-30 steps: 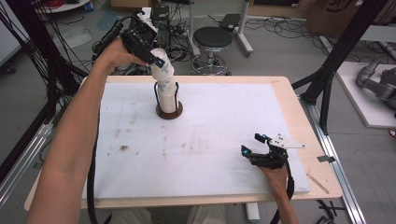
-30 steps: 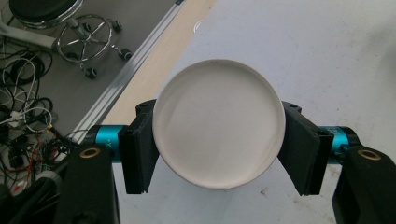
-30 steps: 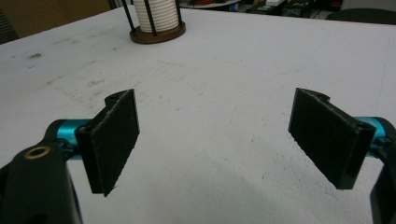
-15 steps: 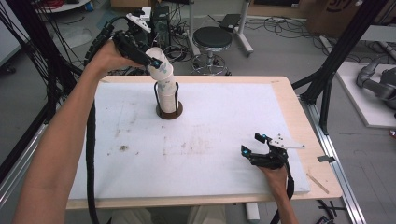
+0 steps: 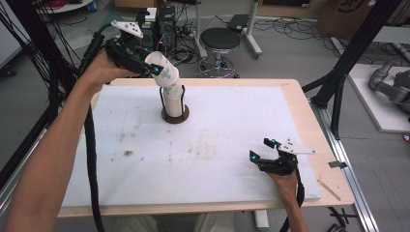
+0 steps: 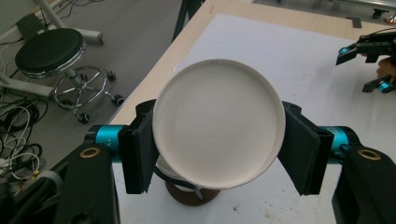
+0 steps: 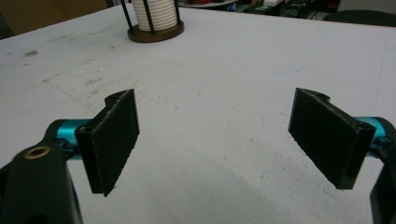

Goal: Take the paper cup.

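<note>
**Cup held tilted over the rack**

Table (image 5: 300, 104) with pale wooden rim, covered by white stained mat (image 5: 227, 125). Beyond the far edge, black round stool (image 5: 220, 41) on castors, among floor cables.

Near the mat's far left: round brown-based wire rack (image 5: 175, 113) holding a stack of white cups (image 5: 171, 99). Just above it, white paper cup (image 6: 218, 123) with faint green print, tilted, lower end at the top of the stack — cannot tell whether still nested. Gripped across its sides by left gripper (image 6: 218, 149), jaws closed onto the cup walls, bottom of cup facing the camera.

Well apart, at the near right of the mat: right gripper (image 5: 263, 151) — jaws spread wide, nothing between them, bare mat beneath.
</note>
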Tool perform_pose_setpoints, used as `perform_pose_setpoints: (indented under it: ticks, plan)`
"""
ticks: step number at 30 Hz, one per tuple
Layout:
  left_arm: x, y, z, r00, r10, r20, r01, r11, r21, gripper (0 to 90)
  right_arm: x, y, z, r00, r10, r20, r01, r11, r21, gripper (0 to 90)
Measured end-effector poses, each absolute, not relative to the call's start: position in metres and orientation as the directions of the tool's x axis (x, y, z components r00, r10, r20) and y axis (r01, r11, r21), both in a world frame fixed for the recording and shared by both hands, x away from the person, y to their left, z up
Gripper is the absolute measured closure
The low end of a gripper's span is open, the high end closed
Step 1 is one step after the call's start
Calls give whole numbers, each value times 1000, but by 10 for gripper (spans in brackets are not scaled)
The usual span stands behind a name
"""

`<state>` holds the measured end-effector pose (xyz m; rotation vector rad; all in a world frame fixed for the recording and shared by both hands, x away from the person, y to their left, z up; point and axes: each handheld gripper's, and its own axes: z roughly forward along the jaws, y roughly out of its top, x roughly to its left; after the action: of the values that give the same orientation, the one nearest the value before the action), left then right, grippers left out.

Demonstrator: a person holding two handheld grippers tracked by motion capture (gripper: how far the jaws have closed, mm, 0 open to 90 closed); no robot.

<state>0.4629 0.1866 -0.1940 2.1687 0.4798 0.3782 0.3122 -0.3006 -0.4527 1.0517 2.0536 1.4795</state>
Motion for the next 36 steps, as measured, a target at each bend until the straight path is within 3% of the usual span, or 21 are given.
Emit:
perform_pose_setpoints:
  ticks: [14,36]
  plan:
    - [427,196,-204,901,425,91,147,-496,856,358,312,-301,-453,-641,760,107,340,157,927,165]
    - [378,210,-255,936,348,52,108,-424,899,358,313,-300,-453,-643,758,104,351,172,921,165]
